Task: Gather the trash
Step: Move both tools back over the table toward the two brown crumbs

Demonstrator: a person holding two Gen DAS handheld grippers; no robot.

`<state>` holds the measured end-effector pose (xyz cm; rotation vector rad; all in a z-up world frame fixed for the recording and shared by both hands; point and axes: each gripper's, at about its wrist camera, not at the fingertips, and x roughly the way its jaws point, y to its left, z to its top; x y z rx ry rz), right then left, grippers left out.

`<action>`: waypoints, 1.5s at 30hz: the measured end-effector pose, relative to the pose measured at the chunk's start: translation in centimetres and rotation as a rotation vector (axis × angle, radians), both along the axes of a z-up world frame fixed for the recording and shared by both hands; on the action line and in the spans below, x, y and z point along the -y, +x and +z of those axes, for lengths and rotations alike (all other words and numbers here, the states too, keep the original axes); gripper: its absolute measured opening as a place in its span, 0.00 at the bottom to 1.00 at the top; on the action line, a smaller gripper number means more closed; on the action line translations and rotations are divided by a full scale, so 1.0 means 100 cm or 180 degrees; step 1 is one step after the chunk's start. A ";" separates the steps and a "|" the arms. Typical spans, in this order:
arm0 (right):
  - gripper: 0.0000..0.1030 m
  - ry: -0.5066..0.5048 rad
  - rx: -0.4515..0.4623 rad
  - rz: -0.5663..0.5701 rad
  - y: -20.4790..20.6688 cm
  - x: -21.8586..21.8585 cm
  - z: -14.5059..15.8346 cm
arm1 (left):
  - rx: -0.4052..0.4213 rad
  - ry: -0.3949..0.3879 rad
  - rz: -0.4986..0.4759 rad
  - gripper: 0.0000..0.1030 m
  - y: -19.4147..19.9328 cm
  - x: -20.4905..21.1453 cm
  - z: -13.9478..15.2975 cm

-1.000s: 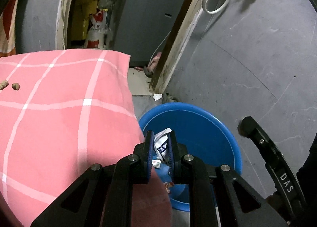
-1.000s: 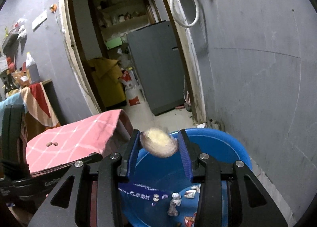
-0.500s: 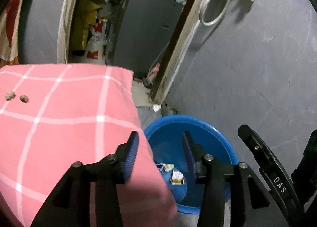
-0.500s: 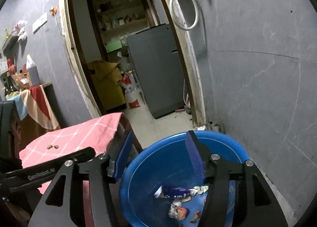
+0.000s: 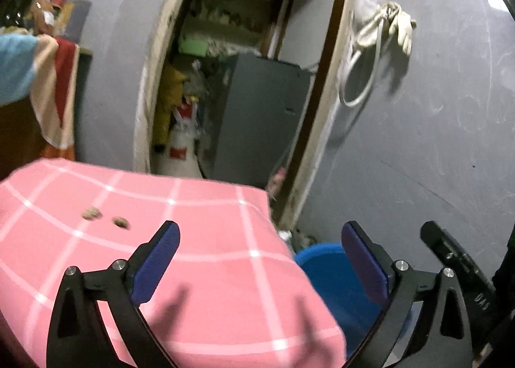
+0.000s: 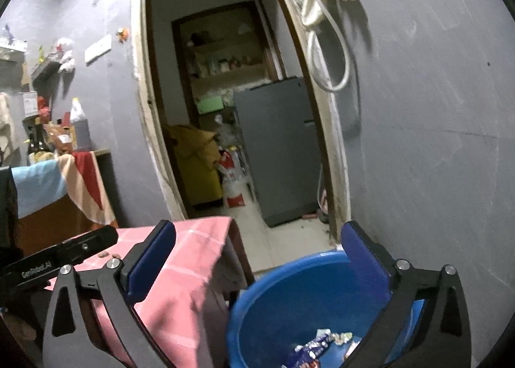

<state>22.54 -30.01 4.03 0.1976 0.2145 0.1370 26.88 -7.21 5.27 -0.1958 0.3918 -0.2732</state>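
Both tools empty now. A second ago the left tool [image 5: 259,241] pinched a white wrapper and the right tool [image 6: 257,241] a pale round scrap, each over the blue bucket [image 6: 309,274]; half a second ago both had let go. Now both stand spread wide, nothing between the fingers.

Wrappers [image 6: 317,344] lie loose at the bottom of the bucket, seen from the right wrist; the two dropped pieces are presumably among them, though the pale scrap cannot be picked out.

Left tool has swung up and away from the bucket, now over the pink checked cloth [image 5: 199,258] covering the desk beside it. Two small brown bits [image 5: 104,217] sit on that cloth, far side from the bucket.

Judgement: this drop-off is done. Brown bits look like the next pickup. They are small, so a narrow pinch will be needed.
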 end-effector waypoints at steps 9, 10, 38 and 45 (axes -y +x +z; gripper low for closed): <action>1.00 -0.0119 0.0290 0.0213 -0.006 -0.037 0.018 | 0.0223 0.0137 0.0357 0.96 -0.015 -0.048 0.004; 1.00 -0.0134 0.0320 0.0233 -0.007 -0.041 0.020 | 0.0250 0.0152 0.0388 0.96 -0.017 -0.053 0.005; 1.00 -0.0573 0.0034 0.1183 0.060 -0.186 0.024 | 0.0300 0.0487 0.1172 0.98 -0.024 -0.186 -0.002; 1.00 -0.0847 -0.0459 0.1306 0.091 -0.217 0.010 | -0.0015 0.0526 0.1294 0.98 -0.003 -0.201 -0.012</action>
